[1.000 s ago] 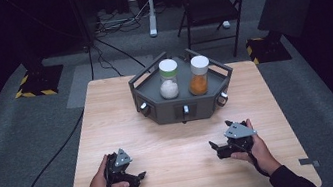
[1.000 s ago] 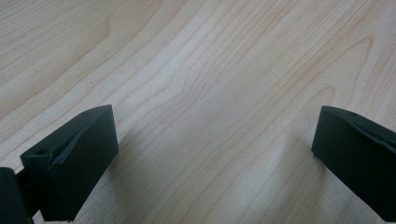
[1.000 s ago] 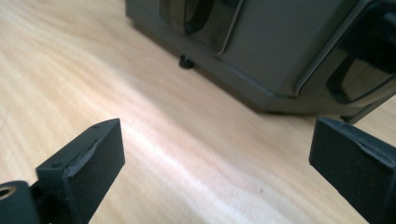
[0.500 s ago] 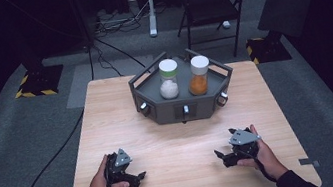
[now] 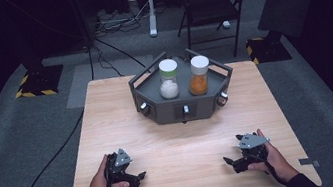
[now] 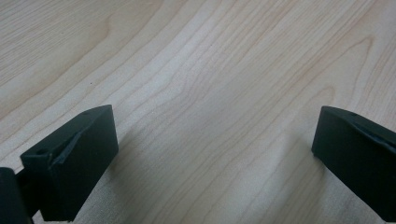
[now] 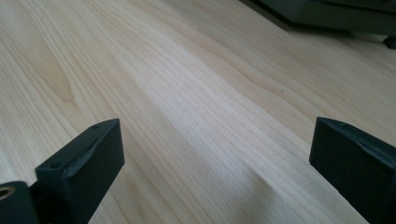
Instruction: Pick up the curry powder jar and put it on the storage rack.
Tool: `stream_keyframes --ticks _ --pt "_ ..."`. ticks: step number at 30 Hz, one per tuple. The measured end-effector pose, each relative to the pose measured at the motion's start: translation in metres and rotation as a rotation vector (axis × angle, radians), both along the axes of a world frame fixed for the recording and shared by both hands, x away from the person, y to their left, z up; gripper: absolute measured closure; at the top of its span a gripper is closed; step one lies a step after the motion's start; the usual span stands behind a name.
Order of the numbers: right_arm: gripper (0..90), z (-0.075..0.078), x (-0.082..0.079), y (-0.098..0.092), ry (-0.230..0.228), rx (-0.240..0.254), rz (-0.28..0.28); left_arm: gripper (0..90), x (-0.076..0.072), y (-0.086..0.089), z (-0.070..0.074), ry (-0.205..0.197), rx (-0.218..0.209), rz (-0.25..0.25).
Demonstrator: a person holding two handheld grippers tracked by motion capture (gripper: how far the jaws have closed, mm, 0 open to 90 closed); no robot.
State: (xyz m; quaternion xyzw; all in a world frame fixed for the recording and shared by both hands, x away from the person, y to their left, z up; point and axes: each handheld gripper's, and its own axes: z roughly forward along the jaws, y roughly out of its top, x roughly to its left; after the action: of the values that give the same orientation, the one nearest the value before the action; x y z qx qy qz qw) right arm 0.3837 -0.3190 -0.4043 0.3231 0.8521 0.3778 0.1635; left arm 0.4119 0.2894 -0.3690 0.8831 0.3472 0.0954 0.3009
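Observation:
My left gripper [image 5: 136, 177] rests on the wooden table [image 5: 176, 137] near its front left, held in a hand; its jaws stand wide apart over bare wood [image 6: 210, 140]. My right gripper [image 5: 232, 161] lies near the front right, also held, open with nothing between its fingers [image 7: 79, 163]. At the back of the table stands a dark hexagonal tray [image 5: 156, 107] holding two jars: one with white contents and a white lid [image 5: 169, 79], one with orange contents [image 5: 198, 76]. Both grippers are well short of the tray.
Small knobs [image 5: 186, 110] stud the tray's front wall. A folding chair [image 5: 214, 5], cables on the grey carpet [image 5: 103, 27] and yellow-black striped stand bases [image 5: 34, 86] lie beyond the table. The tray's dark base [image 7: 327, 14] shows at the top of the right gripper view.
My right gripper has moved down toward the table's front edge and slightly right. The left gripper has stayed put.

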Motion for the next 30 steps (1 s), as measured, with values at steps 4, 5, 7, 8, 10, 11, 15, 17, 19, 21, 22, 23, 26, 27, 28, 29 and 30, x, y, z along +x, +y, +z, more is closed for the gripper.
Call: stream_keyframes --ticks 4,5,7,8,10,11,15,17,19,21,22,23,26,27,28,29,30 --pt "2.9 -0.002 0.001 -0.007 0.014 0.002 -0.012 0.3 0.0 0.0 0.0 0.001 0.0 0.0" --pt "2.9 -0.002 0.002 -0.01 0.021 -0.002 -0.019 0.3 0.001 0.0 0.0 0.002 0.0 0.0" --pt "2.9 -0.004 0.003 -0.013 0.032 -0.007 -0.03 0.3 0.001 -0.001 0.0 0.002 0.0 0.0" --pt "2.9 -0.004 0.004 -0.014 0.035 -0.014 -0.037 0.2 0.001 -0.001 0.0 0.002 0.0 0.0" --pt "2.9 -0.005 0.005 -0.015 0.04 -0.015 -0.038 0.3 0.001 0.0 0.0 0.002 0.001 -0.001" --pt "2.5 -0.006 0.006 -0.018 0.046 -0.017 -0.043 0.2 0.001 -0.001 0.0 0.003 0.0 0.0" --pt "1.9 -0.007 0.008 -0.023 0.055 -0.009 -0.055 0.2 0.001 0.0 0.0 0.002 0.0 -0.001" --pt "1.5 -0.007 0.012 -0.027 0.076 0.003 -0.053 0.2 0.001 0.0 0.0 0.002 0.0 -0.002" --pt "0.2 -0.007 0.015 -0.03 0.091 0.006 -0.053 0.3 0.001 -0.001 0.0 0.002 0.0 -0.002" --pt "0.2 -0.007 0.019 -0.033 0.112 0.014 -0.052 0.3 0.001 -0.001 0.0 0.003 0.0 -0.001" --pt "0.1 -0.007 0.02 -0.035 0.123 0.018 -0.054 0.3 0.002 -0.001 0.0 0.003 0.0 -0.002" --pt "0.2 -0.007 0.021 -0.036 0.129 0.022 -0.054 0.3 0.002 -0.001 0.0 0.003 0.0 -0.002" --pt "0.2 -0.007 0.026 -0.041 0.159 0.036 -0.052 0.3 0.002 -0.001 0.0 0.003 0.001 -0.002" --pt "0.1 -0.007 0.027 -0.042 0.16 0.034 -0.051 0.2 0.002 -0.001 0.0 0.003 0.0 -0.002" --pt "0.0 -0.007 0.027 -0.043 0.161 0.036 -0.049 0.2 0.002 -0.001 0.0 0.003 0.0 -0.002" --pt "0.0 -0.007 0.027 -0.044 0.162 0.036 -0.048 0.3 0.002 -0.001 0.0 0.003 0.001 -0.002" --pt "0.0 -0.007 0.027 -0.044 0.162 0.037 -0.049 0.3 0.002 -0.001 0.0 0.003 0.0 -0.002"
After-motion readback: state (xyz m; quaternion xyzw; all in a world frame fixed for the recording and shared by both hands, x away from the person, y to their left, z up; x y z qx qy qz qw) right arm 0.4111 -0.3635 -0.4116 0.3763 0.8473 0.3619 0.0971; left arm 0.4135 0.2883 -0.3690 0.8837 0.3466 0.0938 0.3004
